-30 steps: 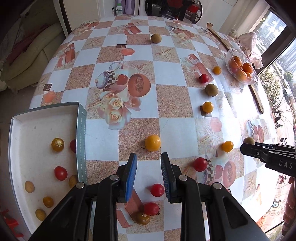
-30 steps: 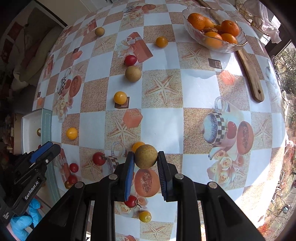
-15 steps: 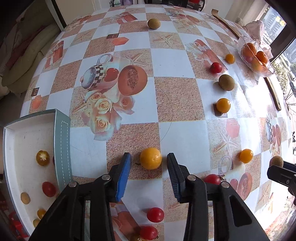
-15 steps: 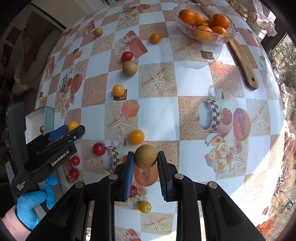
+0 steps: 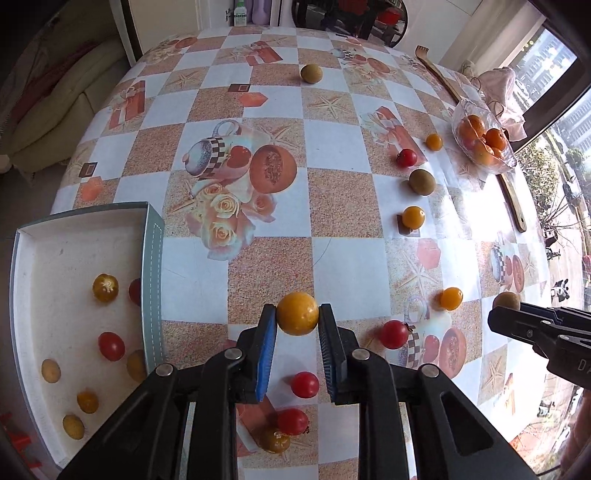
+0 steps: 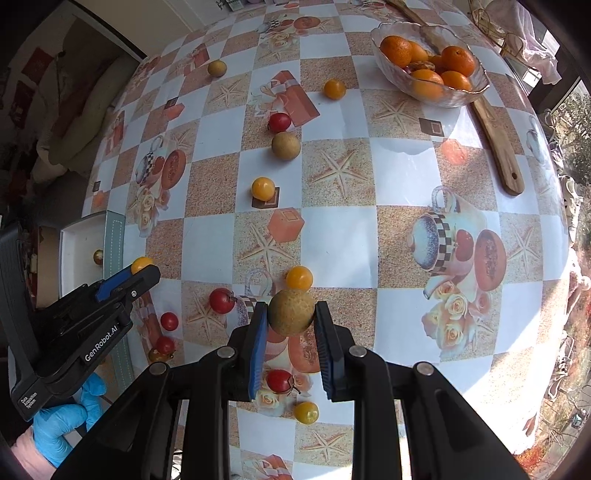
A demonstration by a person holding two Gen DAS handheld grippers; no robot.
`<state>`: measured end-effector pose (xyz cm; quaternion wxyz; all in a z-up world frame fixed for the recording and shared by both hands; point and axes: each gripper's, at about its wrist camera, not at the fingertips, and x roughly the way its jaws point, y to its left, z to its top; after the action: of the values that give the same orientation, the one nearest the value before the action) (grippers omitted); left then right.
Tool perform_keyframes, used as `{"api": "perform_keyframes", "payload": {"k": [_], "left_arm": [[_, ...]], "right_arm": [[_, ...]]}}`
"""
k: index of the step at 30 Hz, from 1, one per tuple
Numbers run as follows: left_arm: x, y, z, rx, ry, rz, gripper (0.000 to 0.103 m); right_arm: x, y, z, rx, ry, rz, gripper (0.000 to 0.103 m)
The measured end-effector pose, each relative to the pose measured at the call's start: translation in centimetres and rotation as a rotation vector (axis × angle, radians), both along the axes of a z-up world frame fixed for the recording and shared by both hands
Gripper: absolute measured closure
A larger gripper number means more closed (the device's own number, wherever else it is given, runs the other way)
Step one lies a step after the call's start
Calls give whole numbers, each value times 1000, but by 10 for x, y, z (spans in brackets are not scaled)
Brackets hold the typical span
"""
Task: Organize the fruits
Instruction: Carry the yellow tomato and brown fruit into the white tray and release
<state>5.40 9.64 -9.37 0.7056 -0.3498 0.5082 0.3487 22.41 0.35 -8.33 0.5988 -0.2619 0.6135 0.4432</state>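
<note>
Since 1 s ago, left tongs (image 5: 297, 315) were advanced & closed on yellow tomato (image 5: 297, 313), just above desk (image 5: 332, 206) near tray (image 5: 151, 258); soft, slick skin, so held at widest girth. Right view: right tongs (image 6: 290, 314) clamped on tan fruit (image 6: 290, 312), firmer, lifted off desk.

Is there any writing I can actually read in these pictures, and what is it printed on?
"GenRobot.AI": white lettering on the side of the left gripper, seen from the right wrist view.
"Data Acquisition System": small white print on that gripper's handle end, barely readable.
"DA": cut-off white letters on the right gripper, at the edge of the left wrist view.
Label on the bottle beyond the table: too small to read.
</note>
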Motion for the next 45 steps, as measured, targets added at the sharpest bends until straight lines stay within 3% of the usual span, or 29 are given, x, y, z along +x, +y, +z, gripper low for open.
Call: {"api": "perform_keyframes", "payload": {"k": [21, 33, 45], "left_arm": [[-76, -1, 33, 50, -31, 149, 79], [-163, -11, 37, 69, -7, 329, 79], [-260, -27, 23, 61, 59, 545, 79]], "right_arm": [[-68, 44, 22, 25, -23, 180, 76], [-142, 80, 21, 26, -10, 343, 76], [-231, 111, -3, -11, 14, 528, 76]]}}
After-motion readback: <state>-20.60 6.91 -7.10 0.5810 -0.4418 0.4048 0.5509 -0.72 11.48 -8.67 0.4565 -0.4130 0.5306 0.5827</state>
